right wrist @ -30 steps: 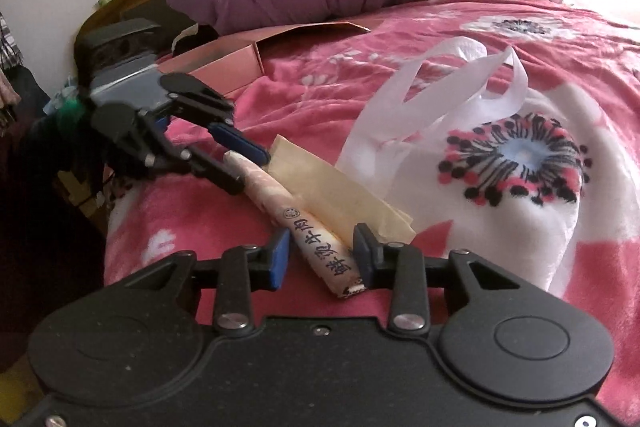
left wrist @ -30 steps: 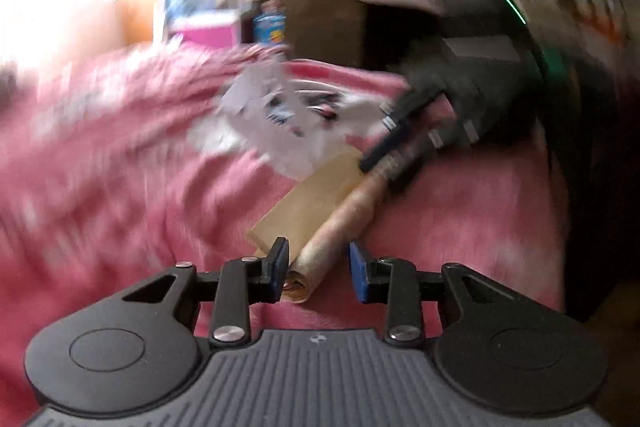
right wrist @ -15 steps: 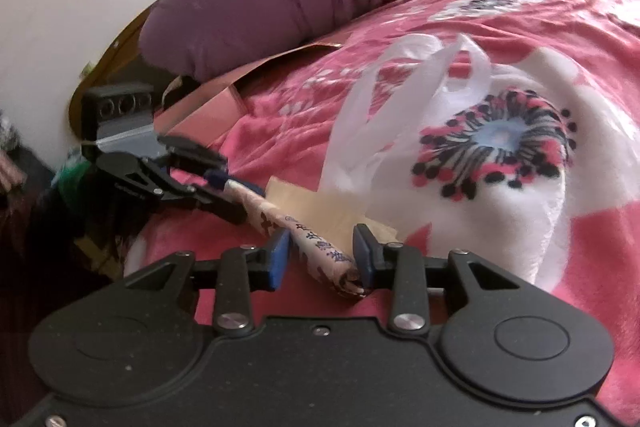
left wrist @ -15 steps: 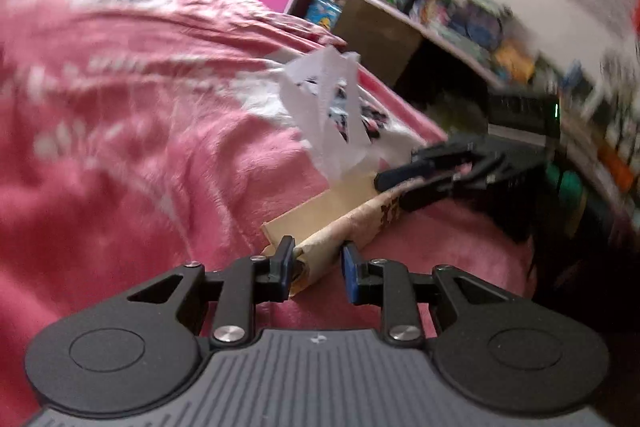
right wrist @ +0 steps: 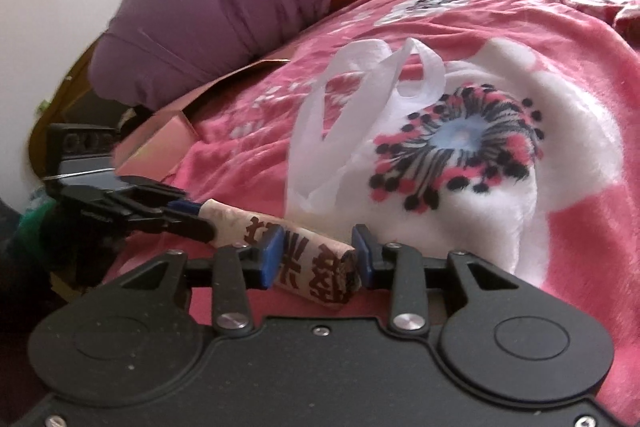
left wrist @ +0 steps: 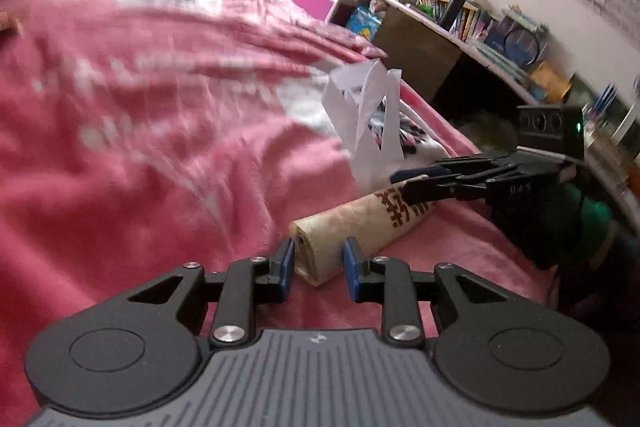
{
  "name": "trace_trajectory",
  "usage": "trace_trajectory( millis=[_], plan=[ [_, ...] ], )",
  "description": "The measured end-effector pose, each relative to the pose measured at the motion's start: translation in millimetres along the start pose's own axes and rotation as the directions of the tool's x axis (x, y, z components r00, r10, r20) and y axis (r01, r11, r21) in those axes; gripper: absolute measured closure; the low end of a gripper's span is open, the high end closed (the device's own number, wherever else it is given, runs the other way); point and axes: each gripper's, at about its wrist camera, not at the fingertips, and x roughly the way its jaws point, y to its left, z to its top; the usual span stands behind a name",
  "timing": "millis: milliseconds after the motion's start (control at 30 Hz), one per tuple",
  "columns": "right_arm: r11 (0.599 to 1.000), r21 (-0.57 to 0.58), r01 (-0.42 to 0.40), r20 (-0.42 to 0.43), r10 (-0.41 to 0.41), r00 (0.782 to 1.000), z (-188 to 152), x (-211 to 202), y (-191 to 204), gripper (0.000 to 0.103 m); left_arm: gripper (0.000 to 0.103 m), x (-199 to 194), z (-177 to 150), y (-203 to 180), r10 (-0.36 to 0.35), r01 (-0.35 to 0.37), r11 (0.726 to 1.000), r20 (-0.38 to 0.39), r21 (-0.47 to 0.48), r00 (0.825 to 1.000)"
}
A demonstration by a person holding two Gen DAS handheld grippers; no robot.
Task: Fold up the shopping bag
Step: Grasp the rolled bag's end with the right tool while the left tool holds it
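The shopping bag is wound into a tan roll [left wrist: 360, 223] with brown characters, lying on a pink blanket [left wrist: 140, 147]. Its white handles [left wrist: 372, 115] stick up from the far side. My left gripper [left wrist: 318, 261] is shut on the near end of the roll, pads against both sides. My right gripper [left wrist: 420, 183] clamps the far end. In the right wrist view, the right gripper [right wrist: 316, 255] is shut on one end of the roll [right wrist: 236, 225], the left gripper [right wrist: 188, 215] holds the other end, and the handles [right wrist: 360, 99] loop upward behind it.
A purple quilt [right wrist: 224, 7] and a flat cardboard box [right wrist: 160, 139] lie at the back of the bed. The blanket [right wrist: 520, 27] has a white flower patch beside the handles. A cluttered desk and bookshelves [left wrist: 480, 27] stand past the bed's edge.
Both grippers have rolled about their axes, winding the bag further. The flat tan flap beside the roll is now taken into it. The left jaws have narrowed onto the roll.
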Motion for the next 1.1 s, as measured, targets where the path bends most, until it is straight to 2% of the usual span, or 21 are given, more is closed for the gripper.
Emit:
trace_trajectory(
  millis=[33, 200, 267, 367, 467, 567, 600, 667, 700, 767, 867, 1033, 1100],
  plan=[
    [1.0, 0.0, -0.001, -0.003, 0.001, 1.0, 0.4, 0.2, -0.8, 0.069, 0.076, -1.8, 0.9, -6.3, 0.016, -0.017, 0.999, 0.017, 0.04, 1.0],
    [1.0, -0.02, 0.023, -0.008, -0.023, 1.0, 2.2, 2.4, 1.9, 0.068, 0.076, 10.0, 1.0, -42.0, 0.001, -0.011, 0.979, 0.053, 0.204, 0.999],
    [0.999, -0.021, 0.031, -0.009, -0.031, 0.999, 2.8, 3.0, 2.5, 0.067, 0.076, 19.5, 0.3, -51.4, -0.006, -0.005, 0.968, 0.042, 0.252, 0.999],
    [0.998, -0.037, 0.054, -0.007, -0.055, 0.998, 4.4, 4.3, 6.1, 0.066, 0.077, 38.0, 0.8, -57.2, 0.011, -0.012, 0.961, 0.005, 0.276, 1.0],
    [0.995, -0.065, 0.081, -0.003, -0.081, 0.997, 5.9, 1.2, 10.1, 0.068, 0.077, 41.2, 6.5, -48.0, -0.012, 0.018, 0.98, -0.032, 0.2, 0.999],
    [0.976, -0.135, 0.173, 0.047, -0.168, 0.985, 11.5, -16.2, 21.0, 0.069, 0.077, 41.8, 5.5, -42.1, -0.026, 0.033, 0.985, -0.043, 0.169, 0.999],
    [0.97, -0.163, 0.182, 0.079, -0.171, 0.982, 13.4, -25.2, 26.8, 0.069, 0.077, 42.1, 5.2, -43.7, -0.022, 0.029, 0.985, -0.043, 0.171, 0.999],
    [0.969, -0.199, 0.145, 0.105, -0.126, 0.986, 14.0, -30.9, 39.6, 0.069, 0.077, 42.2, 4.1, -47.1, -0.009, 0.017, 0.984, -0.043, 0.178, 0.999],
    [0.965, -0.229, 0.131, 0.103, -0.11, 0.989, 13.3, -29.9, 47.5, 0.069, 0.077, 42.3, 3.8, -48.5, -0.005, 0.013, 0.983, -0.043, 0.181, 0.999],
    [0.937, -0.327, 0.123, 0.046, -0.114, 0.992, 7.9, -13.8, 65.3, 0.069, 0.077, 42.5, 2.9, -50.8, 0.001, 0.007, 0.982, -0.043, 0.188, 0.999],
    [0.894, -0.426, 0.141, -0.013, -0.162, 0.987, -2.6, 8.7, 72.1, 0.069, 0.077, 44.7, 2.9, -52.5, 0.004, 0.006, 0.981, -0.05, 0.196, 0.999],
    [0.884, -0.447, 0.135, -0.028, -0.164, 0.986, -3.9, 14.9, 67.7, 0.07, 0.077, 36.7, 0.2, -34.9, -0.015, 0.026, 0.986, -0.071, 0.164, 0.997],
    [0.887, -0.444, 0.127, -0.033, -0.157, 0.987, -2.7, 15.7, 65.1, 0.07, 0.077, 30.2, -2.8, -26.1, -0.002, 0.012, 0.99, -0.069, 0.139, 0.998]
  ],
)
